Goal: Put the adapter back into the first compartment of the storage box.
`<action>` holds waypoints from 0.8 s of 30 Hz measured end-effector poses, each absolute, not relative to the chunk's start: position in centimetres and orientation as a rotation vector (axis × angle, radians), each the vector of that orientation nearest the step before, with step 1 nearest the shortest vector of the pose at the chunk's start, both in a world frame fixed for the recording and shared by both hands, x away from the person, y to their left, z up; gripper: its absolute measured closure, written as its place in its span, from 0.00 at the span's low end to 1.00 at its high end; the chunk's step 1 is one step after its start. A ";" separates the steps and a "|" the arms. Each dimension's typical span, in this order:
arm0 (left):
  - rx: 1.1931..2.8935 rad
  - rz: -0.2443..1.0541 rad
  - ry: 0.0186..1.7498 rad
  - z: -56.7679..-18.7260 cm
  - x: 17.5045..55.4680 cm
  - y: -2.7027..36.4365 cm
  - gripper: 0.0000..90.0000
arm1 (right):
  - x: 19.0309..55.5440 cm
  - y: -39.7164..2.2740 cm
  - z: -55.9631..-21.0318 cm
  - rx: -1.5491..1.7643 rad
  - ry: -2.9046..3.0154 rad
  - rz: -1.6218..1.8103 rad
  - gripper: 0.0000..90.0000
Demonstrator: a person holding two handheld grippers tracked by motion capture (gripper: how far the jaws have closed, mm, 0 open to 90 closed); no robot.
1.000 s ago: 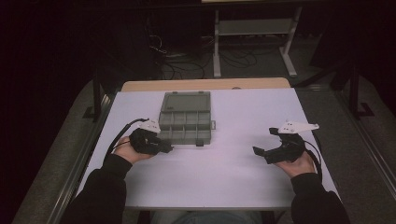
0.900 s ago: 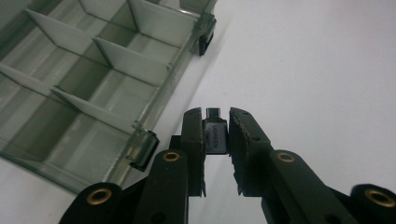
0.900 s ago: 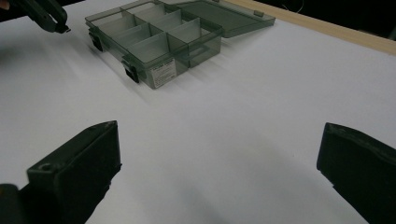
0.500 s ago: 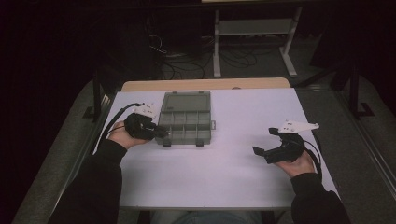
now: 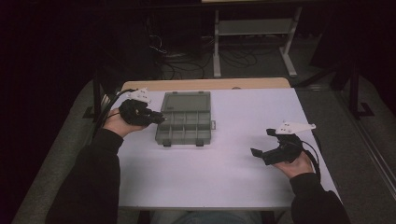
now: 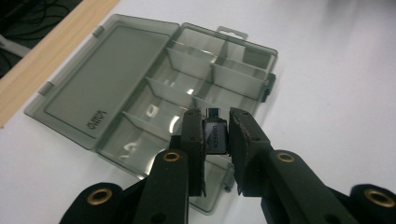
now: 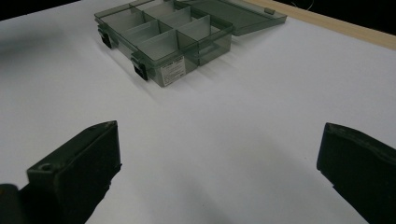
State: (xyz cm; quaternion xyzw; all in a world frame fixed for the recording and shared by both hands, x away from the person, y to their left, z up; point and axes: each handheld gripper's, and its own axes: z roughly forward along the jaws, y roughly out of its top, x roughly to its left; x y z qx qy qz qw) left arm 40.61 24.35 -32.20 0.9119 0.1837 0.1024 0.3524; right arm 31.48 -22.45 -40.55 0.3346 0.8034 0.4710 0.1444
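Note:
A smoky grey compartment box (image 5: pixel 184 119) lies open on the white table (image 5: pixel 219 177), its lid flat toward the far edge. My left gripper (image 5: pixel 156 117) hovers at the box's left side, shut on a small dark USB adapter (image 6: pixel 215 134) that sits between its jaws over the near compartments (image 6: pixel 154 116). My right gripper (image 5: pixel 261 151) rests on the table at the right, well away from the box (image 7: pixel 163 39), jaws wide open with nothing between them.
A wooden strip (image 5: pixel 205 84) runs along the table's far edge. Beyond it, a dark floor holds cables (image 5: pixel 182 60) and a white metal frame (image 5: pixel 254 32).
My left gripper has moved away from me and slightly right, up along the box's left side, with the adapter in it. The right gripper has stayed put.

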 end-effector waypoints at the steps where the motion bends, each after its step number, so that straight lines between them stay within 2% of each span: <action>1: 2.361 0.271 0.480 -32.1 40.8 24.4 0.85 | 31.5 -22.5 -40.5 0.964 2.315 1.357 0.00; 13: 2.309 0.295 0.563 -32.9 43.5 26.0 0.84 | 31.5 -22.5 -40.6 0.971 2.316 1.349 0.00; 24: 2.328 0.296 0.586 -34.3 44.9 26.1 0.84 | 31.6 -22.4 -40.8 0.972 2.334 1.344 0.00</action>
